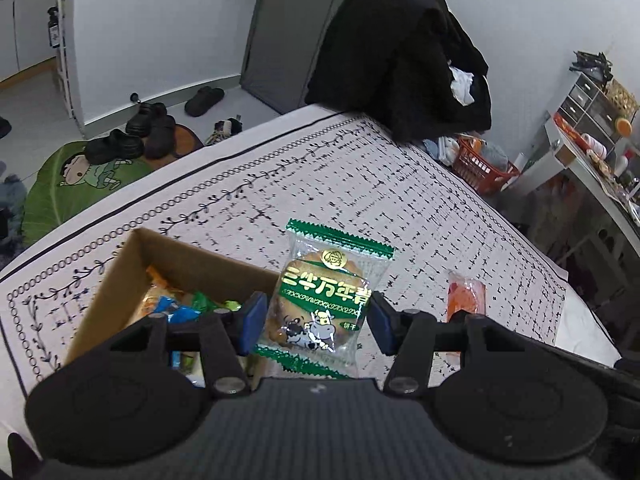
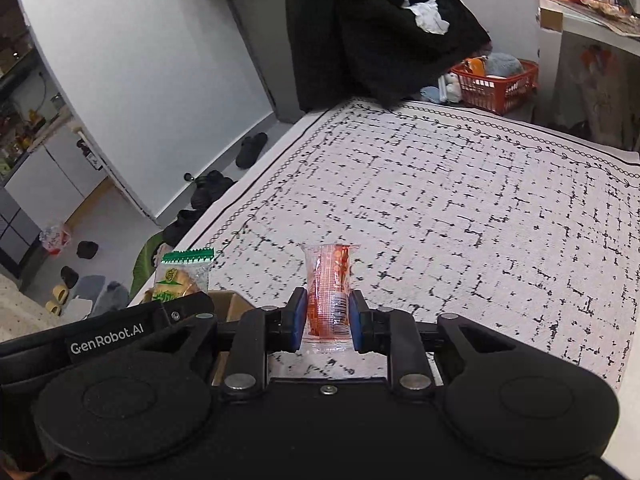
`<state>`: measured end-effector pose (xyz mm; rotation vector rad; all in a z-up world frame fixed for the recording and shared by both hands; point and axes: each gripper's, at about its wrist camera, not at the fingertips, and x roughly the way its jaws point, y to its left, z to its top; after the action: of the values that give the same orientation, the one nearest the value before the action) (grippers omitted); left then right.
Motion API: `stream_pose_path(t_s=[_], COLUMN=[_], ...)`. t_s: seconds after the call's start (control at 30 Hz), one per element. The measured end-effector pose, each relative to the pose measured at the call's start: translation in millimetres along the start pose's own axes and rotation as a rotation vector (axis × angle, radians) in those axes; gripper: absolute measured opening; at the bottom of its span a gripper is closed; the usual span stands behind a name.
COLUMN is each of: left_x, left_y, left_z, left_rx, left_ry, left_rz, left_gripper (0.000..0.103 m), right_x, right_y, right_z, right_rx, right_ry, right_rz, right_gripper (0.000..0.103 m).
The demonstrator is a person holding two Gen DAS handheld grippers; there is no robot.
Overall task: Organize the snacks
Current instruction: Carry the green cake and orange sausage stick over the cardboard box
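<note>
Green-and-clear wrapper: one biscuit packet (image 1: 320,296), printed with a cartoon cow, held upright between the blue pads of the left gripper (image 1: 318,320), whose jaws are clenched on its sides; it hangs at the near right corner of the box, partly over the table. Brown cardboard: one open box (image 1: 120,276) on the table, at the left of the left wrist view, holding several wrapped snacks in blue, green and orange. Orange film: one narrow snack packet (image 2: 330,292), barcode facing the camera, standing upright in the right gripper (image 2: 328,320), jaws grasping it on both sides, above the cloth to the right of the box. White cloth with black dashes and a vine border: one tablecloth (image 2: 460,208) covering the table. Black fabric: one garment heap (image 1: 400,52) at the table's far edge. Red plastic: one basket (image 2: 500,84) beyond the table.
</note>
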<state>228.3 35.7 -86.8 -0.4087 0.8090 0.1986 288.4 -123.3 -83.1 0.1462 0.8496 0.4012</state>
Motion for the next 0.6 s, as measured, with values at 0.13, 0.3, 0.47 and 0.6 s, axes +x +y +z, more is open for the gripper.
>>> stream_pose_path(t_s=[0.13, 0.3, 0.47, 0.6], left_x=[-9.5, -17.3, -24.4, -27.5], left_y=[11.2, 27.3, 42.3, 52.7], left_z=[-0.8, -3.0, -5.1, -5.4], left_rx=[-0.014, -0.038, -0.057, -0.071], left_ry=[-0.012, -0.016, -0.019, -0.017], left_rz=[0.003, 0.011, 0.020, 0.024], left_gripper=[0.054, 0.054, 0.054, 0.054], right_x=[-4.1, -6.2, -4.7, -3.1], right_y=[10.4, 22.3, 35.3, 47.5], right_z=[-2.9, -8.2, -12.6, -13.9], right_rx=[-0.008, -0.020, -0.034, -0.052], right_ry=[-0.007, -0.010, -0.005, -0.002], right_rz=[0.008, 0.019, 0.030, 0.041], right_gripper=[0.022, 0.022, 0.022, 0.022])
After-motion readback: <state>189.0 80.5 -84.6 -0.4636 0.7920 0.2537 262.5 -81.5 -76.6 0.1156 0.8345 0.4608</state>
